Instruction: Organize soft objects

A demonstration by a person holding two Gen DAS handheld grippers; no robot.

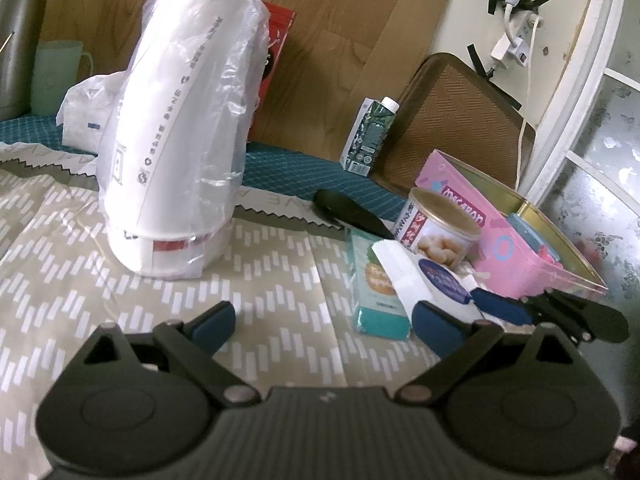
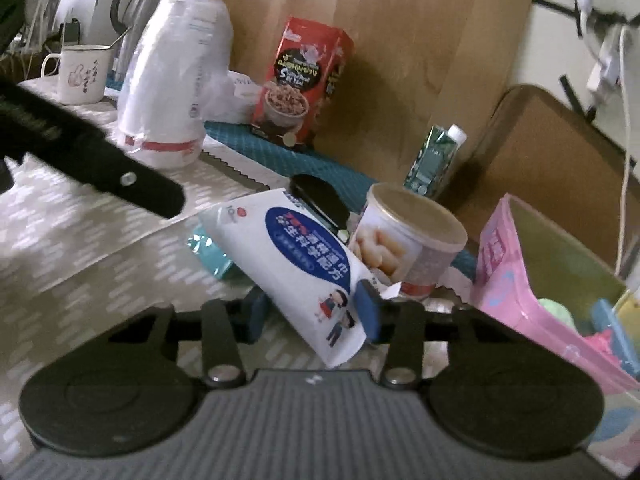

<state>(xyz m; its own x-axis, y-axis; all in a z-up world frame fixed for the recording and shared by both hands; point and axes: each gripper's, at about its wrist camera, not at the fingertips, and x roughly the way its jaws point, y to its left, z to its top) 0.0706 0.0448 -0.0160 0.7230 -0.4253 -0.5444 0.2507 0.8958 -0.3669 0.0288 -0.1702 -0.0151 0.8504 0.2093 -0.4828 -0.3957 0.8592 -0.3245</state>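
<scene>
Right gripper (image 2: 316,312) nearest, jaws closed on the white wipes pack (image 2: 296,264); blue pads press both sides of its lower end. The pack is tilted, its bottom corner cut off behind the gripper body. Landmark: the snack can (image 2: 408,240). The pack leans just left of the can, touching or nearly so, hard to tell. A teal packet (image 1: 378,280) lies under and left of the pack, mostly hidden in the right view. A black object (image 2: 320,200) sits behind the pack, left of the can, partly covered, identity unclear.

Left gripper (image 1: 320,320) has its fingers spread wide with nothing between them, over the patterned cloth (image 1: 120,300) well left of the can. Its right finger overlaps the right gripper's tip in the left view, contact unclear.

Right of the can, the pink tin box (image 2: 508,268) stands open; its contents are blurred and its far side is cut off by the frame edge. Behind the can stands a green carton (image 1: 370,136), and a brown tray (image 1: 460,128) leans on the wall.

Far left of the can: bagged white cups (image 1: 176,140), a red bag (image 2: 304,84) behind, a mug (image 2: 80,74), and a kettle (image 2: 136,20) half hidden. Open cloth lies left of the can; the right side is crowded.
</scene>
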